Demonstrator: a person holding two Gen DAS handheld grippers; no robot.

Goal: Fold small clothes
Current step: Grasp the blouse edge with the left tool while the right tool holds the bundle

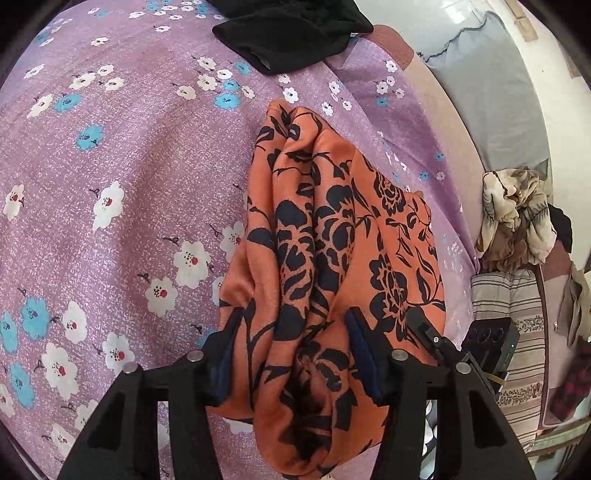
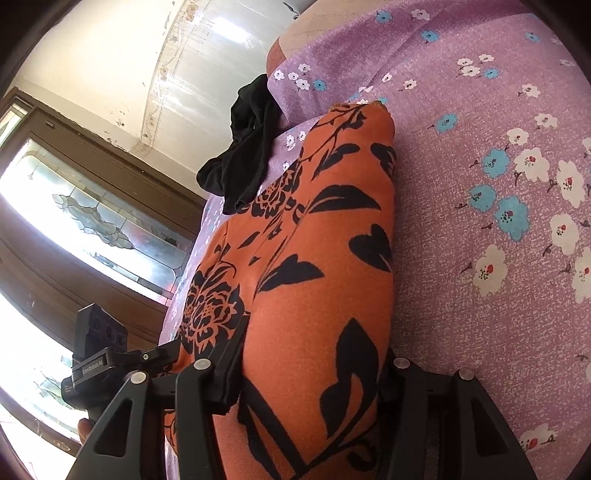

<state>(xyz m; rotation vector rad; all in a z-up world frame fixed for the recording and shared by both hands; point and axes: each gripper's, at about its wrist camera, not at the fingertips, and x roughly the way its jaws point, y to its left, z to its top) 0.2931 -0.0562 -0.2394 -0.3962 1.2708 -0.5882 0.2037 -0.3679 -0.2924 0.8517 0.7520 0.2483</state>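
We see the left gripper [image 1: 291,332] at bottom centre of the left wrist view, jaws partway apart w/ a thick bunch of the orange floral garment [image 1: 332,236] pinched between them; the cloth fills the gap and spills below the fingers. From there the garment runs up thru mid-frame in long gathered folds over the purple flowered bedsheet [image 1: 122,155].

In the right wrist view the right gripper [image 2: 314,362] sits at bottom centre, also partway apart, w/ a broad rounded fold of the same orange floral garment [image 2: 317,258] between its fingers. We can't tell how firmly either one is clamping.

A black garment [image 1: 291,33] lies at top centre of the left view, apart from the orange one; in the right view it shows upper-left of centre, at the sheet's edge.

No real containers in view. Closest thing: a heap of beige and brown clothes [image 1: 517,218] at the right edge of the left view, sitting on striped bedding [image 1: 506,295]. A stained-glass window [image 2: 92,214] fills the left side of the right view.
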